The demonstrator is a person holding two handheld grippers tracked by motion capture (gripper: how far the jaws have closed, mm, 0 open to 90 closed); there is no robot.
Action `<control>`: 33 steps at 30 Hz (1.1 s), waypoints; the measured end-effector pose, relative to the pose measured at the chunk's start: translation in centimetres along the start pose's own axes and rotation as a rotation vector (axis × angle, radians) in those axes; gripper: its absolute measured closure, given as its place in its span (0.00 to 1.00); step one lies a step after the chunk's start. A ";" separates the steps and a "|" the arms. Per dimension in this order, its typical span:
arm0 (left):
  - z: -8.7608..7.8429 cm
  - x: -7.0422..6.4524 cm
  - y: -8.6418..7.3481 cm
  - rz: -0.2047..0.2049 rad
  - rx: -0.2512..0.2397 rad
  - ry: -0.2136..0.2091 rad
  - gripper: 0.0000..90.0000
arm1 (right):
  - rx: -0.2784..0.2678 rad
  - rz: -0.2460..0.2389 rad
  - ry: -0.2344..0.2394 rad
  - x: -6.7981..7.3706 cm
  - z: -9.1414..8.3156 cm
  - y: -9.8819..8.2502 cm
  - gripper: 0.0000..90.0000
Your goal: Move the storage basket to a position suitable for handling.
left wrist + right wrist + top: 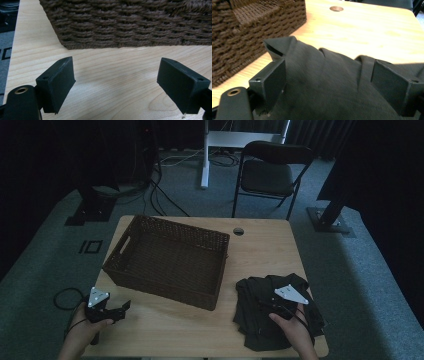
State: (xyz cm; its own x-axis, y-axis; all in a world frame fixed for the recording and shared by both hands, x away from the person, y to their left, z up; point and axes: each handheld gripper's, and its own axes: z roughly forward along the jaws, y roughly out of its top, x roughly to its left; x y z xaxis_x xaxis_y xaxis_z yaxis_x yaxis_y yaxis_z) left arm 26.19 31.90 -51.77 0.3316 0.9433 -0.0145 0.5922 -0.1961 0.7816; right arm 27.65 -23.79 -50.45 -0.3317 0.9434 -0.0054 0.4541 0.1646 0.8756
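While right hand-held gripper (329,87) sits on dark cloth (277,312), jaws spread wide, nothing pinched yet: cloth lies crumpled on tabletop (265,255), right of basket (170,257), just apart from it. Press jaws down around raised fold, gather several layers, close firmly. Avoid single thin edge; likely slips. Left hand-held gripper (116,82) released, empty, over bare wood near basket wall; keep ready to steady basket.

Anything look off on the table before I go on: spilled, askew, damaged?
Nothing damaged or spilled. The wicker basket sits askew to the table edges, and the dark cloth lies crumpled near the front right corner. The right gripper is open over the cloth.
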 end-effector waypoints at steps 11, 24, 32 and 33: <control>-1.8 1.0 2.8 0.016 -0.058 0.014 0.16 | -0.034 -0.025 0.047 2.1 0.8 2.4 0.14; -2.2 2.7 6.1 0.008 -0.102 0.028 0.16 | -0.074 -0.022 0.089 4.2 1.8 4.8 0.14; -1.8 3.7 7.6 -0.034 -0.159 -0.006 0.17 | -0.085 -0.020 0.124 5.9 2.6 5.7 0.14; -1.7 3.8 7.9 -0.027 -0.158 -0.004 0.17 | -0.084 -0.014 0.126 6.0 2.6 5.8 0.14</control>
State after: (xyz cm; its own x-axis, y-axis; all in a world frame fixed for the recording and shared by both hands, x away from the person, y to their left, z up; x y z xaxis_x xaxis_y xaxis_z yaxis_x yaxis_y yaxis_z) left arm 30.83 34.36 -44.62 0.3205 0.9465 -0.0392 0.4781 -0.1259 0.8692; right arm 30.45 -16.38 -46.71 -0.4410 0.8967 0.0381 0.3793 0.1477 0.9134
